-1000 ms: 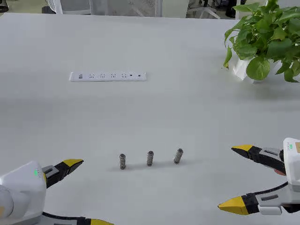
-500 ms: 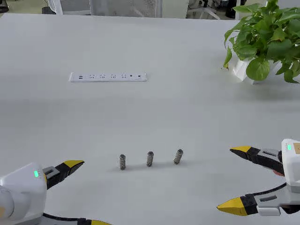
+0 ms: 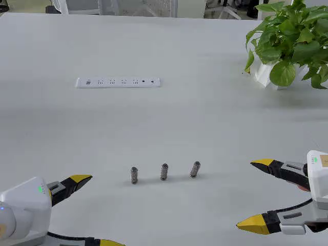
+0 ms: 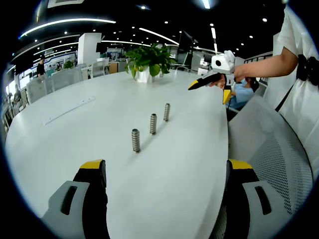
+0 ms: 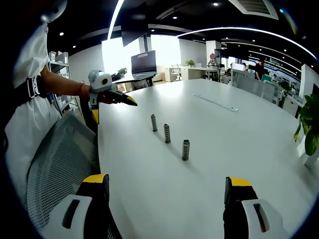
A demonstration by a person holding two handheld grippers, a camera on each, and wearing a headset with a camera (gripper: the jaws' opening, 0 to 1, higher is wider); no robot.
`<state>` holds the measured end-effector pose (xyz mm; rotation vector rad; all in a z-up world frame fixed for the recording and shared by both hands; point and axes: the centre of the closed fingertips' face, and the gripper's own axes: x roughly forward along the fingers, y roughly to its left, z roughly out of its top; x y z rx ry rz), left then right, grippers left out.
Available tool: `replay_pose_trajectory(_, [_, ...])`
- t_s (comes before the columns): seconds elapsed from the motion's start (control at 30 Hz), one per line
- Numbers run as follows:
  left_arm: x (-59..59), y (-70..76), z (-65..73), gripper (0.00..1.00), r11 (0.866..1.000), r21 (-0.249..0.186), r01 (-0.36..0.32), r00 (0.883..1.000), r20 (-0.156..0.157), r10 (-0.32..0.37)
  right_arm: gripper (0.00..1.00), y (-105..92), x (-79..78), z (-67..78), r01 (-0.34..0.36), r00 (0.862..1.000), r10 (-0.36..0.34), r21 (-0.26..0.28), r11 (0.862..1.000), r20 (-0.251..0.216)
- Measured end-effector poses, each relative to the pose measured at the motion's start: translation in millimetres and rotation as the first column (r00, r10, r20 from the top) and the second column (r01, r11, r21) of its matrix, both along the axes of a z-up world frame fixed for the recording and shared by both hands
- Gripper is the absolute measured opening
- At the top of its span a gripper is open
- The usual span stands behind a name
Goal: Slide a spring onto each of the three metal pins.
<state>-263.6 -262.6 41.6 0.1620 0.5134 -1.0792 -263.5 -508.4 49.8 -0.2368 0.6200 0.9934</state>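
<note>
Springs (image 3: pixel 164 172) stand in a row of three on the white table (image 3: pixel 205 118), the right one leaning a little, between the left gripper (image 3: pixel 97 210) and the right gripper (image 3: pixel 252 193), which both hover wide open, empty and well clear of them

Smooth and matt across the pale tabletop (image 3: pixel 215 128). Dull ribbed metal on the springs (image 3: pixel 164 172) at 6 o'clock. Smooth white plastic on the power strip (image 3: pixel 118 82) at 10 o'clock.
</note>
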Motion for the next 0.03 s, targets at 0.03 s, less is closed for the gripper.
replay_pose_trajectory(0.03, [0.0,0.0,0.1,0.99,1.0,0.0,0.0,1.0,-0.001,0.0,0.96,0.1,0.2,0.2,0.001,1.0,-0.001,0.002,1.0,0.0])
